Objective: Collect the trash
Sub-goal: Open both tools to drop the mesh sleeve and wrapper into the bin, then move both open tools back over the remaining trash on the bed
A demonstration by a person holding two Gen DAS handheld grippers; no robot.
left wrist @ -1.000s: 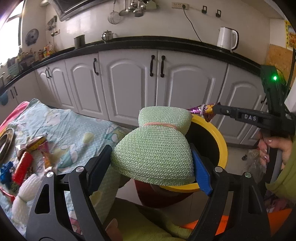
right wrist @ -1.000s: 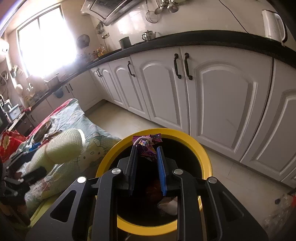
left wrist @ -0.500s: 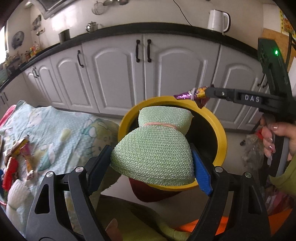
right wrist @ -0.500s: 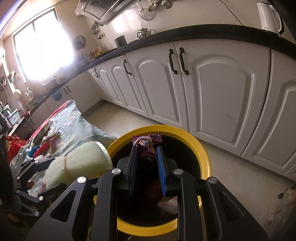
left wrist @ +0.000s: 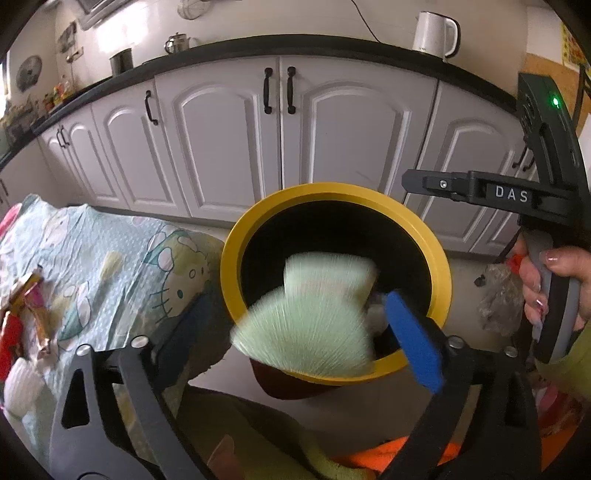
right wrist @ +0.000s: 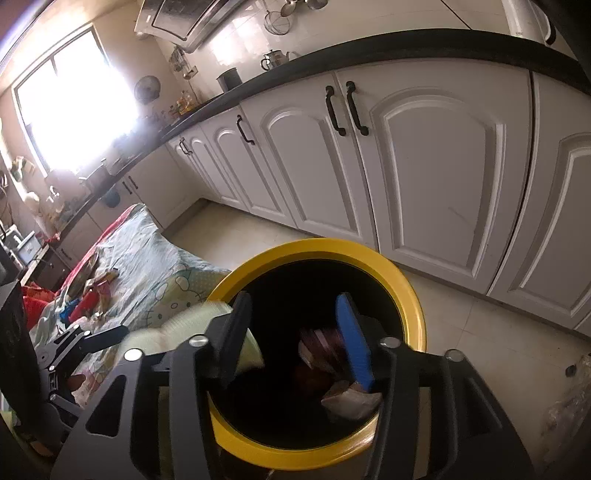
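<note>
A bin with a yellow rim stands on the floor before white cabinets. My left gripper is open above its near edge, and a pale green foam net blurs as it falls between the jaws into the bin; it shows at the bin's left edge in the right wrist view. My right gripper is open over the bin mouth. A purple wrapper lies blurred inside the bin on other trash. The right gripper's body shows at the right of the left wrist view.
A table with a Hello Kitty cloth stands left of the bin, with wrappers and red trash on it. White cabinets and a black counter with a kettle stand behind. A clear plastic bag lies on the floor.
Both grippers have opened. The green foam net has left my left gripper and is falling into the bin. The purple wrapper has dropped from my right gripper into the bin.
</note>
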